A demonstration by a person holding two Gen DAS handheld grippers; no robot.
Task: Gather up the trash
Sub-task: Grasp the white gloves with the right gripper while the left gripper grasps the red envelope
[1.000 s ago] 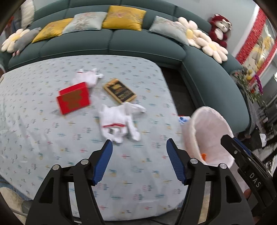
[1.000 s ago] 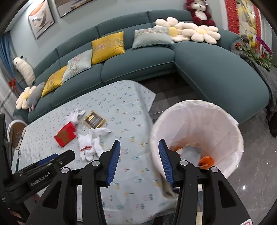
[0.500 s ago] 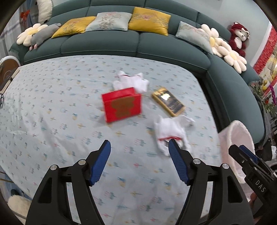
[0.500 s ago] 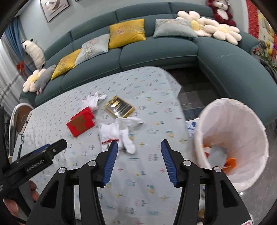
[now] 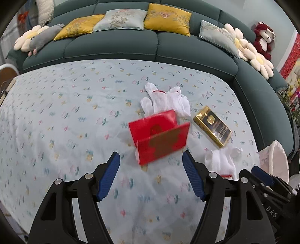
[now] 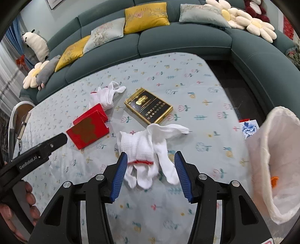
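While straddling white glove (image 6: 142,148) on tablecloth (image 6: 196,90) with right gripper (image 6: 151,176) jaws just widened, unpressed: risks snagging cloth. Left gripper (image 5: 151,178) wide, empty, short of red box (image 5: 161,138)

Box (image 6: 88,129) left of gloves (image 6: 148,150)

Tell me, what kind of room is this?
It looks like a living room in a home. A big curved sofa with cushions wraps around a table, and a plush toy and flower pillows sit on it.
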